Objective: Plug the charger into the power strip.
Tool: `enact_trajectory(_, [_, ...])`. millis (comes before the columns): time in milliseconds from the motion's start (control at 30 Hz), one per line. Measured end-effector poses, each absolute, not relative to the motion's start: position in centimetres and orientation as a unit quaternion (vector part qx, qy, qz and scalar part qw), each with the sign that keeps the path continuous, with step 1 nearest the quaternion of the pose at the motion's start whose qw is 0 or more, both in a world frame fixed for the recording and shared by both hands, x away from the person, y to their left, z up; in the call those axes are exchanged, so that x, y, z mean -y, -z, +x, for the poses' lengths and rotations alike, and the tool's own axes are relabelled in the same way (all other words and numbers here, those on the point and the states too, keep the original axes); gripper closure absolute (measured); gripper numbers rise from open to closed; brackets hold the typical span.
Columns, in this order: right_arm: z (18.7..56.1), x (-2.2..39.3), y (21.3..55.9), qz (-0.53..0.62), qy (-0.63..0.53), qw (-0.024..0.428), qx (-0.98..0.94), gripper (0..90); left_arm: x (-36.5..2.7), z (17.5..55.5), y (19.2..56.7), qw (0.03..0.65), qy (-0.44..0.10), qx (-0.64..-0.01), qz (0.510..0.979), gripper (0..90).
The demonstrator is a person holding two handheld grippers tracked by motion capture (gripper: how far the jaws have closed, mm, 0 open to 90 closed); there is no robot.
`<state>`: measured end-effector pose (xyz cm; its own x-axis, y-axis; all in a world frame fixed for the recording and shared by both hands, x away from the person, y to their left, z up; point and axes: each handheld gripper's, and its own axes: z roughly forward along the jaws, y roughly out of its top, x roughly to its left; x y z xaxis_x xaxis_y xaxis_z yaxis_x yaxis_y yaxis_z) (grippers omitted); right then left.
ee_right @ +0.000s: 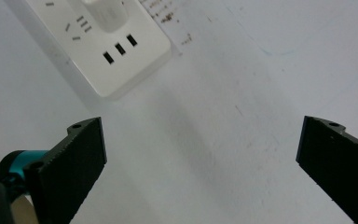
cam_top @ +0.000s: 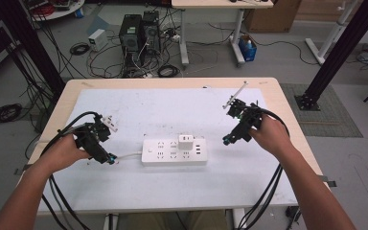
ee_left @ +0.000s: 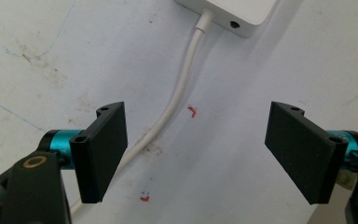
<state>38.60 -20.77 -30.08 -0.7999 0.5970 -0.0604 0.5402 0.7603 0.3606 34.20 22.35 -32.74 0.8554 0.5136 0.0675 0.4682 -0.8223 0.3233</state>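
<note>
Between grippers: power strip, untouched, apart.

A lab is suggested by computer towers, tangled cables on the floor, black frame posts and work tables.

Surface covered by a stained white sheet; a white power strip with cord lies near its centre.
</note>
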Motion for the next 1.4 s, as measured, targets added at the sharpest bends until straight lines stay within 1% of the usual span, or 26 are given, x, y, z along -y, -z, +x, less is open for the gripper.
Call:
enact_trajectory(233, [35.9,23.2,29.4,0.334,-0.171,0.116,-0.920,0.9,-22.1,33.5,32.1,0.167,-0.091,-0.247,0.950,21.2])
enact_trajectory(333, [35.4,23.7,29.2,0.345,-0.172,0.120,-0.915,0.8,-22.2,33.4,31.9,0.162,-0.094,-0.243,0.952,21.2])
enact_trajectory(367, [35.1,24.0,29.2,0.355,-0.167,0.114,-0.913,0.9,-22.2,33.4,31.8,0.161,-0.096,-0.242,0.952,21.2])
enact_trajectory(633, [34.5,24.7,29.6,0.362,-0.174,0.122,-0.908,0.9,-21.8,33.4,31.5,0.159,-0.102,-0.241,0.952,21.2])
enact_trajectory(900, [34.2,25.0,30.3,0.365,-0.183,0.116,-0.905,0.9,-21.1,33.4,31.7,0.150,-0.105,-0.235,0.955,21.2])
enact_trajectory(1400, [34.1,25.7,31.4,0.382,-0.187,0.107,-0.899,0.9,-21.2,33.3,32.1,0.151,-0.111,-0.250,0.950,21.1])
